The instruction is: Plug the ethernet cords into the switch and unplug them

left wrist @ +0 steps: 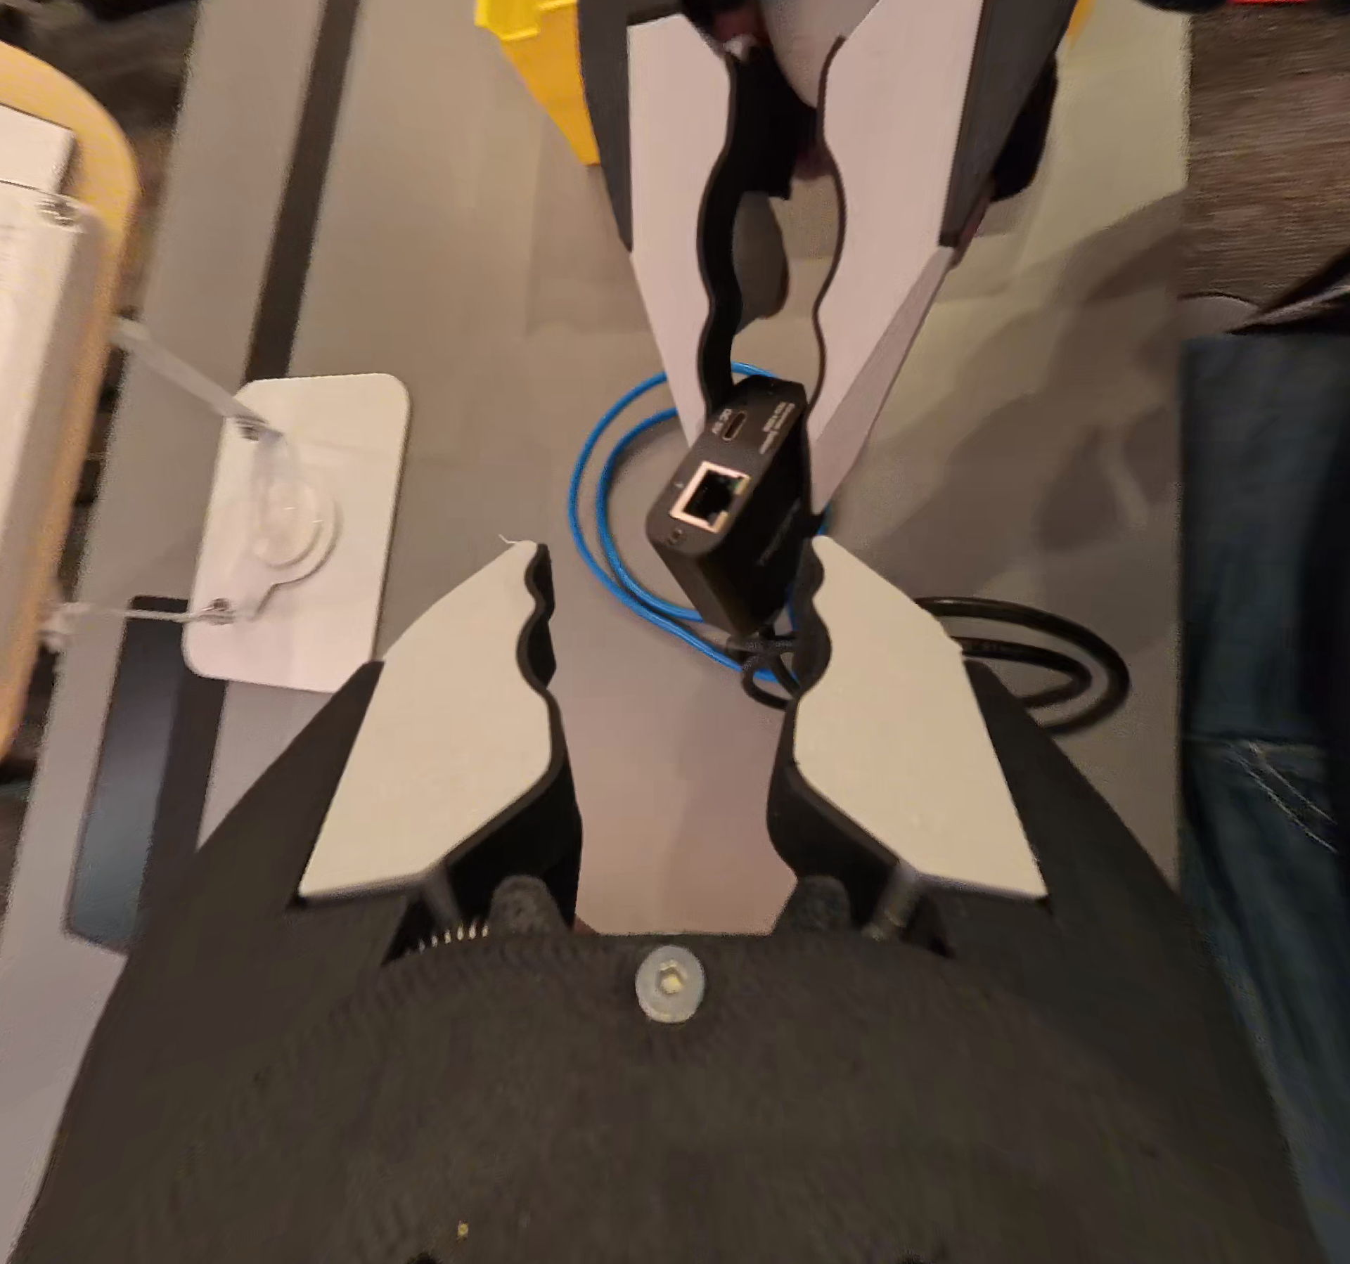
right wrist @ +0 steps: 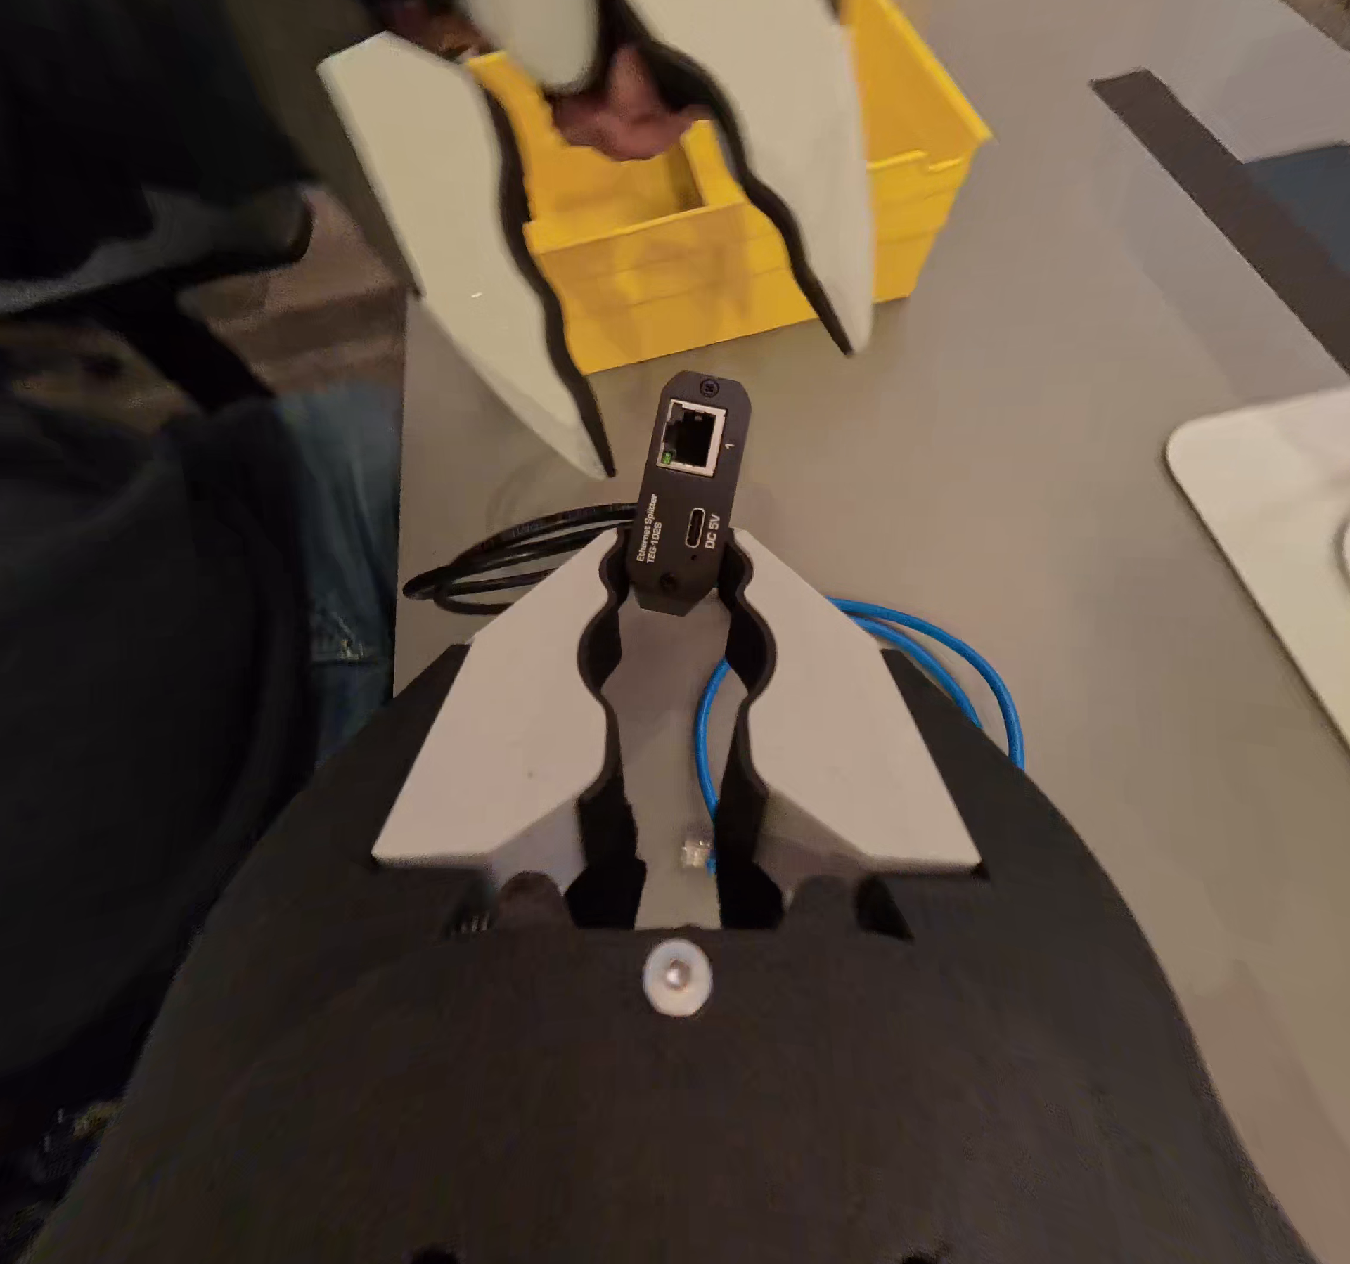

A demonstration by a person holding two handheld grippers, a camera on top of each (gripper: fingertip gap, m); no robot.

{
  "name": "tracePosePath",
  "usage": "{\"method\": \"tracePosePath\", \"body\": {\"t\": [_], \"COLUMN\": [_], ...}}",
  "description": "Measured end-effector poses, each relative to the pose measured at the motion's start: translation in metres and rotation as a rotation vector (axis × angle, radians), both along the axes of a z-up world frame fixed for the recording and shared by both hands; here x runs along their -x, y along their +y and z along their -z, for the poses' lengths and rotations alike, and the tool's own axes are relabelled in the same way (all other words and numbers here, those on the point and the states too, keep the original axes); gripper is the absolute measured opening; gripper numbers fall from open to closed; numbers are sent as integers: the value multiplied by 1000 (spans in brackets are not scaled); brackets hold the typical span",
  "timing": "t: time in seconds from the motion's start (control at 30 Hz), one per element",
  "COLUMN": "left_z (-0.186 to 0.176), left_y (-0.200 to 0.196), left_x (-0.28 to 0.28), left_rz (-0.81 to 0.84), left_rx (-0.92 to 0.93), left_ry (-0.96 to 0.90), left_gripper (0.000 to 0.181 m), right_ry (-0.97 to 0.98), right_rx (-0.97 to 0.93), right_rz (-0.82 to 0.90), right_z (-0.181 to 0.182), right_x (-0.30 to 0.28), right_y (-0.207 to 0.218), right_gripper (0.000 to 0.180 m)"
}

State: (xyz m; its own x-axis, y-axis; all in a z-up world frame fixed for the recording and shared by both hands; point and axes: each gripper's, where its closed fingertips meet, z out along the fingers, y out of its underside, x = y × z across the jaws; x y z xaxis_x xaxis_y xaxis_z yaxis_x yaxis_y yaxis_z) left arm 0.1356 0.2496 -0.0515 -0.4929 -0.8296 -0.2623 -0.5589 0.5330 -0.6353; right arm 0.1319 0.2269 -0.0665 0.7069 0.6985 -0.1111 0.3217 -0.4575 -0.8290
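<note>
My right gripper is shut on a small black switch and holds it above the grey table. The port facing up and away is empty. In the left wrist view the right gripper comes down from the top, holding the switch with an empty port facing the camera. My left gripper is open and empty, just short of the switch; from the right wrist view the left gripper hangs open over it. A blue cord lies coiled under the switch, its clear plug loose on the table. A black cord lies coiled beside it.
A yellow bin stands on the table behind the switch. A white plate with a clear plastic fitting lies to one side. A person's leg in jeans is at the table edge. Both grippers' tips are close together, under 4 cm apart.
</note>
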Motion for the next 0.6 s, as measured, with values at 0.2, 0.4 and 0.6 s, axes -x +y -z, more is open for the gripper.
{"method": "tracePosePath", "body": {"t": [0.2, 0.4, 0.6], "left_z": [21, 10, 6], "left_y": [-29, -2, 20], "left_x": [18, 10, 2], "left_rz": [172, -82, -335], "left_rx": [128, 356, 575], "left_ry": [207, 57, -146], "left_gripper": [25, 25, 24], "right_ry": [-184, -107, -181], "right_rx": [56, -116, -152], "right_rz": [-225, 6, 157], "right_z": [4, -20, -13], "right_x": [14, -8, -9], "right_y": [-12, 17, 5], "right_gripper": [23, 26, 60]}}
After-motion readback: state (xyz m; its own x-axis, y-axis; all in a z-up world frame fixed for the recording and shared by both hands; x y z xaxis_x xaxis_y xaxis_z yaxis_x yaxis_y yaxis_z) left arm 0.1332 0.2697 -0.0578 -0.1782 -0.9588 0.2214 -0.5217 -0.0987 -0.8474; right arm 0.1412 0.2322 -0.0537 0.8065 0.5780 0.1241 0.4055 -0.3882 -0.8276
